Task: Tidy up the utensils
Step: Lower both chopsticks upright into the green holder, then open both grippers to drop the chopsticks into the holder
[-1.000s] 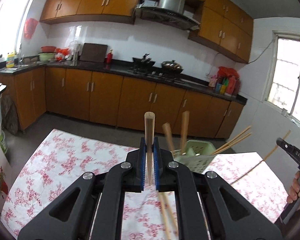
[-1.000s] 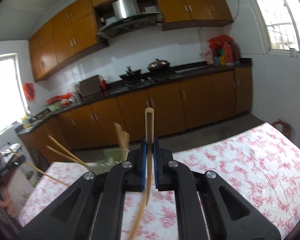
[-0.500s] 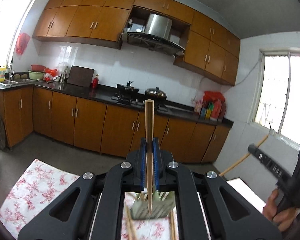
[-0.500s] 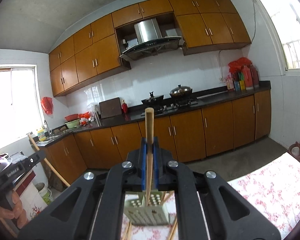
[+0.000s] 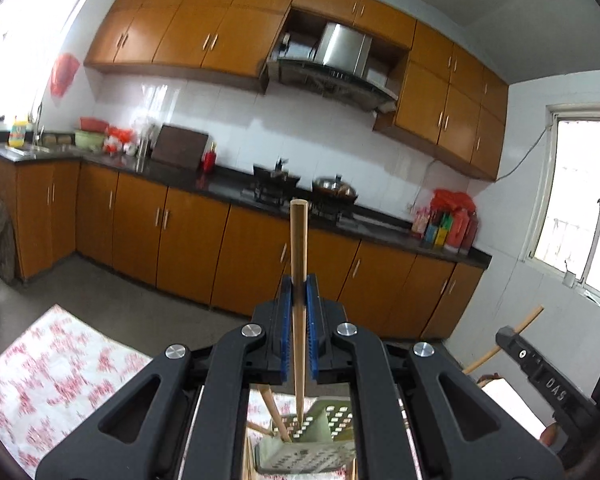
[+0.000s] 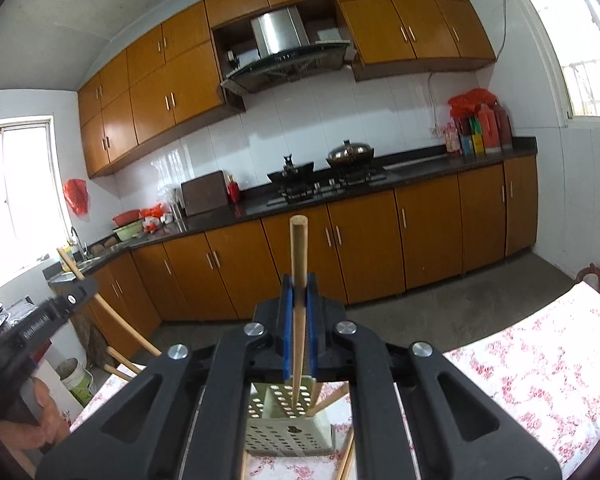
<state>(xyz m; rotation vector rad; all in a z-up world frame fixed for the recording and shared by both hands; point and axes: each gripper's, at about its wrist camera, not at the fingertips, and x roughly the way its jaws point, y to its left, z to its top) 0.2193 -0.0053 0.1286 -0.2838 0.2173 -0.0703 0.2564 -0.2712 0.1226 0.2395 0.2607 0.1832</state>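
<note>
Wooden chopstick (image 5: 299, 280) tip hidden inside perforated holder (image 5: 320, 452).

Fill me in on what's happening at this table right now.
A person is sorting chopsticks with a handheld gripper in each hand. The left gripper is shut on one wooden chopstick, held upright with its tip over the green perforated basket on the floral tablecloth. The right gripper is shut on another chopstick above the same basket, which already holds a few. More lie beside it.

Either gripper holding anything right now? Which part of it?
Both. The left gripper clamps a chopstick partway along its shaft, thick end up; the right gripper holds another chopstick the same way.
</note>
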